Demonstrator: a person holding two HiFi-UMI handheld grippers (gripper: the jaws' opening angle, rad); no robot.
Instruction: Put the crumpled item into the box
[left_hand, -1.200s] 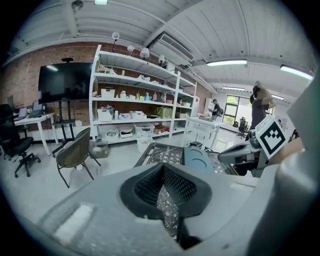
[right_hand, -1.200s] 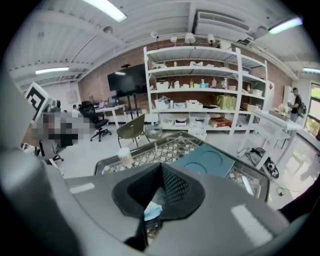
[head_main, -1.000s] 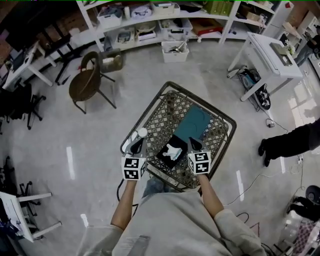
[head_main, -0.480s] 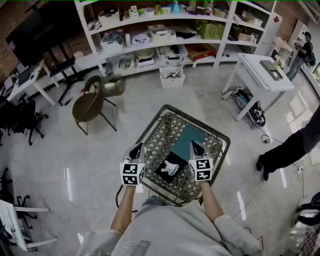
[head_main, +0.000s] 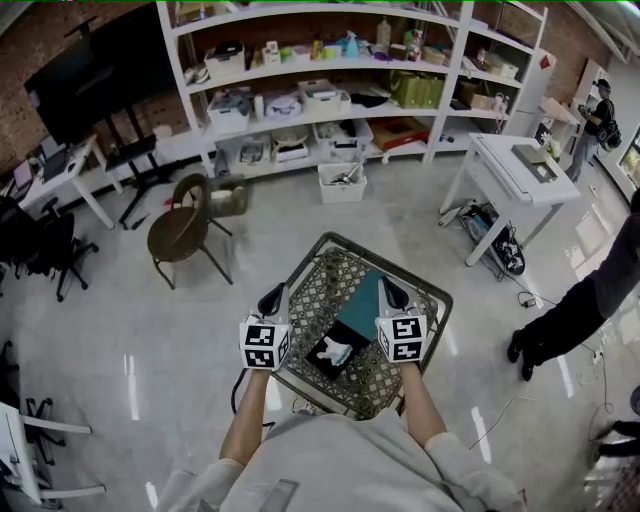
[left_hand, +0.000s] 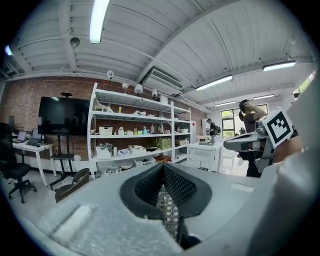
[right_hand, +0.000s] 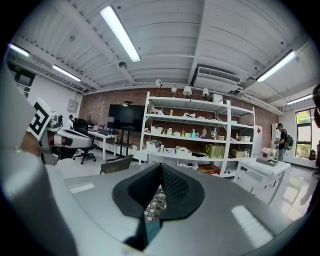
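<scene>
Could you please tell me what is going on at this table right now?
A person stands over a lattice-top table, holding the left tool and the right tool above it. Both tools are shut and empty. Between them, a white crumpled item lies inside a black box on the table, with a flat teal piece just beyond the box. Neither tool touches anything.

Crumpled item (head_main: 337, 352) in box (head_main: 322, 362) on table (head_main: 318, 290), left gripper (head_main: 272, 298) left, right gripper (head_main: 392, 294) right, chair (head_main: 180, 228) behind.
</scene>
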